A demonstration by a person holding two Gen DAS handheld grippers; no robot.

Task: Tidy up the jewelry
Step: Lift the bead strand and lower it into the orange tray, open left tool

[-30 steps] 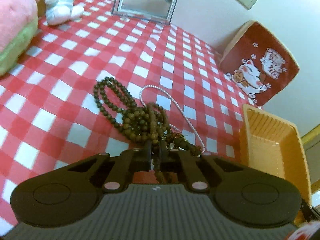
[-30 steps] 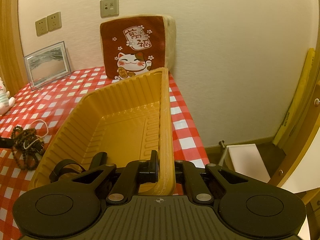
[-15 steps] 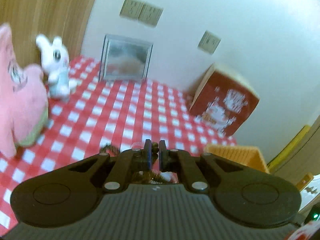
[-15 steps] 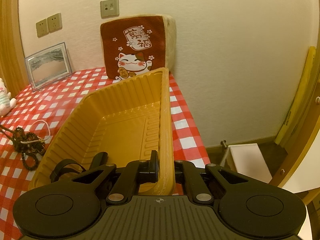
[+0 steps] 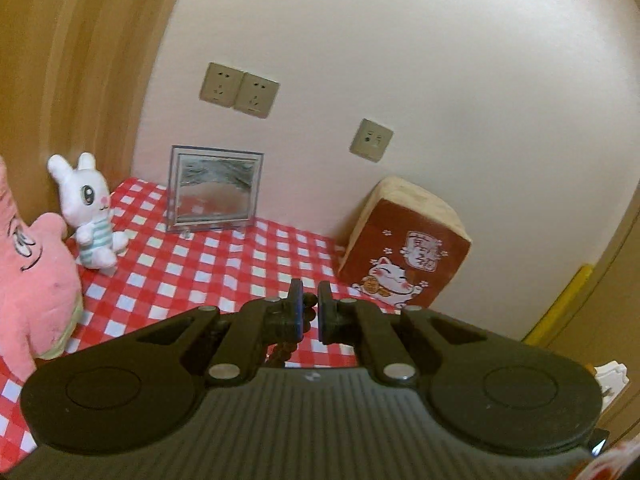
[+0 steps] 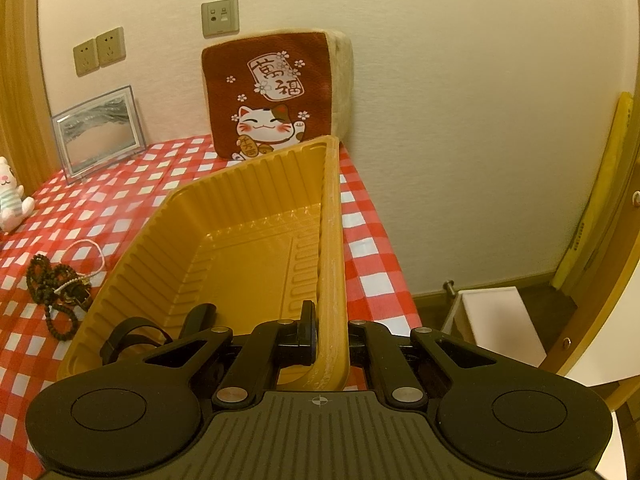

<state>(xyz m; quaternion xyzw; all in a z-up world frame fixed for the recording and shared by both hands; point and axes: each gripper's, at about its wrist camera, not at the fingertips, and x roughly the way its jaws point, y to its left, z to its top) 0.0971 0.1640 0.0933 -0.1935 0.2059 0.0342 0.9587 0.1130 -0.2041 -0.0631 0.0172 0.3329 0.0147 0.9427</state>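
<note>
Jaws of left gripper are pinching a dark bead strand; right gripper jaws are clamping the yellow tray wall, steadying it

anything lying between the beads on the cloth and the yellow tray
Nothing visible: only bare checked cloth separates the beads from the yellow tray, though its ribbed left wall must be cleared. The right gripper clamps the tray's right rim.
</note>
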